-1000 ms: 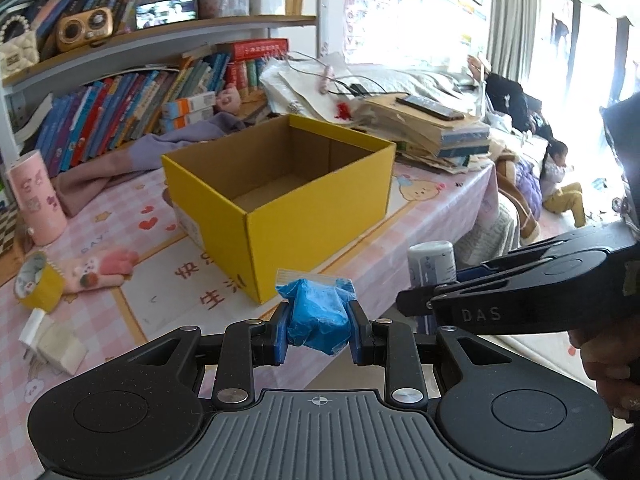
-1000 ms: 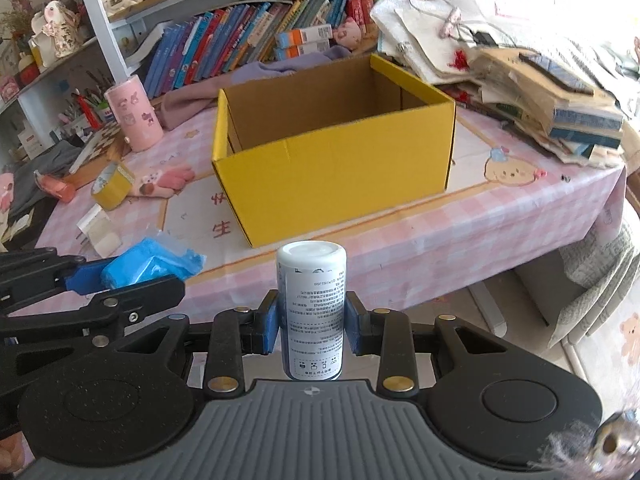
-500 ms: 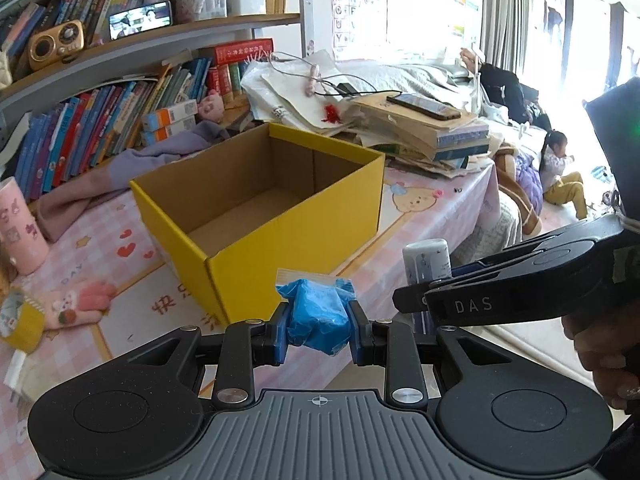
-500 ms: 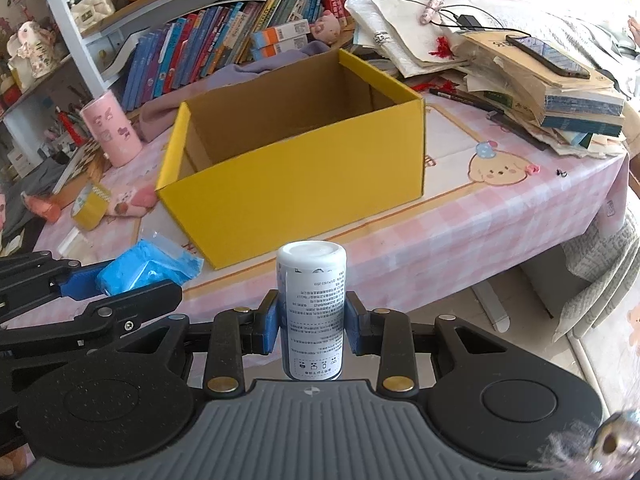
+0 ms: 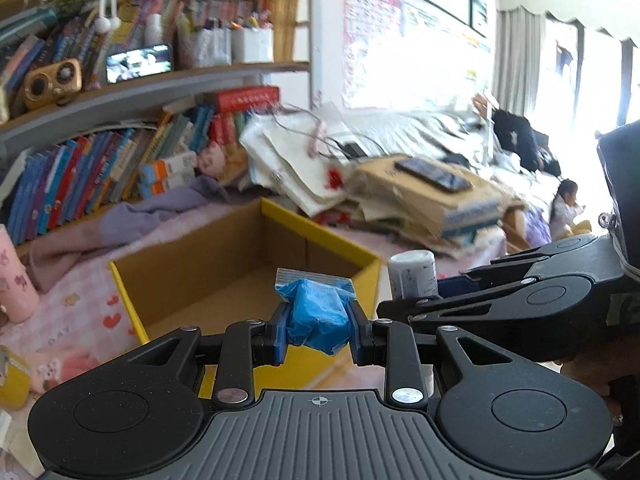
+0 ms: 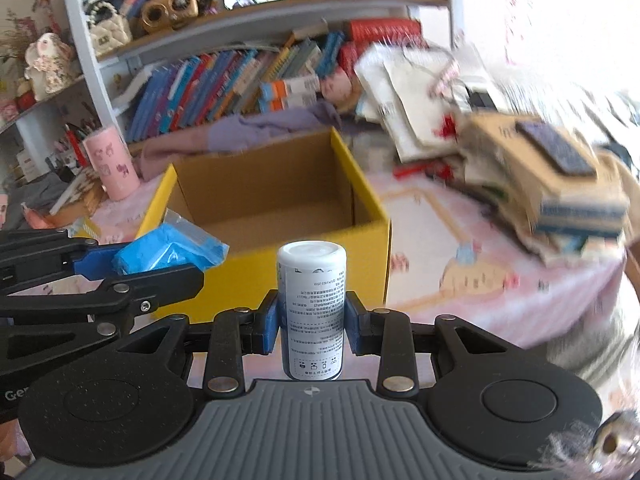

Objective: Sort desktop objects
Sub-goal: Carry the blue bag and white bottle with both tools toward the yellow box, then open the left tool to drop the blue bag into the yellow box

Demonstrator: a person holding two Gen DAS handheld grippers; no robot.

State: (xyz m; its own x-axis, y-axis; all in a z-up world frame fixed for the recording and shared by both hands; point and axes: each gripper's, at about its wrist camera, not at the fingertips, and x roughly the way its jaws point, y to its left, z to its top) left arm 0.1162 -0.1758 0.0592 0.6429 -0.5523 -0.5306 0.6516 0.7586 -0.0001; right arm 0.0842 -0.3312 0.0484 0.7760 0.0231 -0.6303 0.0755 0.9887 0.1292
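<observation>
Now L gripper [image 5: 318, 334] clamping blue packet [image 5: 316, 316], R gripper [image 6: 312, 326] clamping white bottle [image 6: 312, 304], yellow box [image 6: 264, 200] just ahead.

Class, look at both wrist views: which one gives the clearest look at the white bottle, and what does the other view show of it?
The right wrist view: the white bottle stands upright and central in the right gripper, cap and printed label showing. In the left wrist view only its top shows, at the right, the rest hidden behind that gripper.
</observation>
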